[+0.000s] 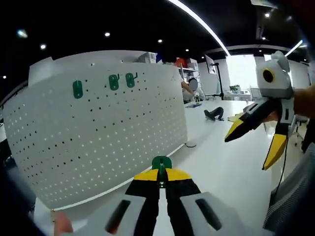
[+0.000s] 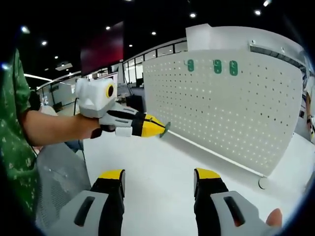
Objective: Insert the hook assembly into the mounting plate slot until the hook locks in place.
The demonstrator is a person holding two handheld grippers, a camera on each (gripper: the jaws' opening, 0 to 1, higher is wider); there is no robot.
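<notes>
A white pegboard (image 1: 98,132) stands upright on the white table, with three green hooks (image 1: 113,81) mounted near its top. In the right gripper view the same pegboard (image 2: 226,103) and hooks (image 2: 217,66) appear at upper right. My left gripper (image 1: 161,173) is shut on a green hook (image 1: 161,162), held a short way in front of the board's lower edge. The right gripper view shows that left gripper (image 2: 158,129) with the green hook (image 2: 165,129) at its tip. My right gripper (image 2: 158,181) is open with nothing between its fingers, and it hangs at the right of the left gripper view (image 1: 256,147).
The white table (image 1: 221,167) stretches right of the board. A dark object (image 1: 214,114) lies on it farther back. A grey mesh chair (image 2: 59,177) is at the left of the right gripper view. A small round foot (image 2: 264,183) sits by the board's base.
</notes>
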